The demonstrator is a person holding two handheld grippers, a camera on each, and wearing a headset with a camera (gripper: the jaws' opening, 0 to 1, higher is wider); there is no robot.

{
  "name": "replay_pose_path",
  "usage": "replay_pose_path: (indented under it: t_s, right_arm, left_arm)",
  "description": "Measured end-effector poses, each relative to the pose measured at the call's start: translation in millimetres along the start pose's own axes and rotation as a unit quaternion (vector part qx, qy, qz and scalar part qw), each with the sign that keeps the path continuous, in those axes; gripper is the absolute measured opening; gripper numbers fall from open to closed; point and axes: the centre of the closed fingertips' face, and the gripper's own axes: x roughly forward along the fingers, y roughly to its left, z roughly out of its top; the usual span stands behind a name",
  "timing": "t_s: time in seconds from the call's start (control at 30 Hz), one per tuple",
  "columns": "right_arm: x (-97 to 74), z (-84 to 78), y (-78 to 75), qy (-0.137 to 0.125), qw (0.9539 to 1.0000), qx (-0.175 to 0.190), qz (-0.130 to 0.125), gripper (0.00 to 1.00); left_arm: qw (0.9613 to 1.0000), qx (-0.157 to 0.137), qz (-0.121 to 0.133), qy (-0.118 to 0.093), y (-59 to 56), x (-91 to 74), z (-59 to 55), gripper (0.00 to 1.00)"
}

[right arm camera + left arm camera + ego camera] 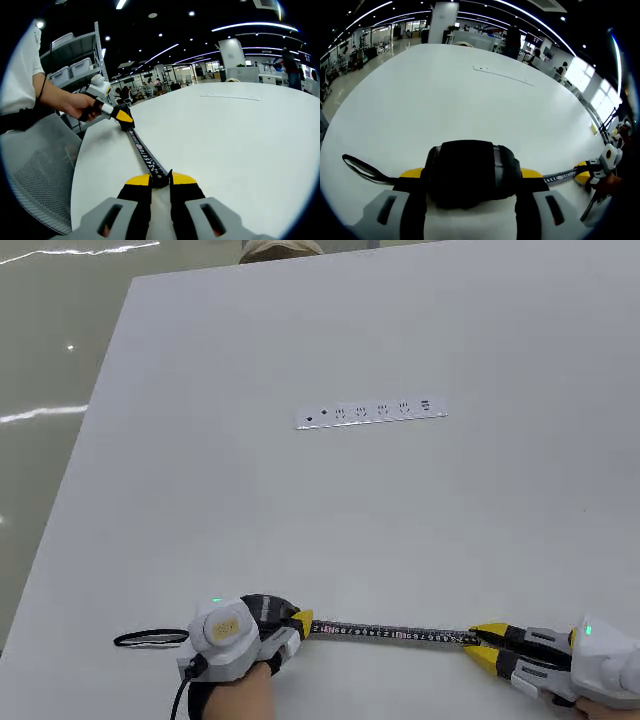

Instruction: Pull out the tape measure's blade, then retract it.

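Left tongs (470, 175) clamping case (467, 157), right tongs (161, 179) pinching blade (142, 147)

**Covered ends, cropped edges, tiny print**

In the head view the left hand-held gripper (285, 623) covers much of the tape measure's case (268, 608), and one of its jaws is hidden behind that case. The tip of the blade (390, 633) is buried between the closed jaws of the right hand-held gripper (484, 642), whose rear body runs off the frame's corner. The blade's numerals are too small to read there. In the left gripper view a jaw hides the stretch of blade just beside the case.
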Motion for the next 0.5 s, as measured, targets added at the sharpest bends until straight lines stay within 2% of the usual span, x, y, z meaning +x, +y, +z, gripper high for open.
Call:
replay_pose_path:
  t_s: [0.5]
  right_arm:
    - [13.5,4.1,4.0,0.0,0.9999,-0.003,0.011,0.12]
  left_arm:
    - [1.0,0.0,-0.001,0.0,0.9,0.1,0.5,0.7]
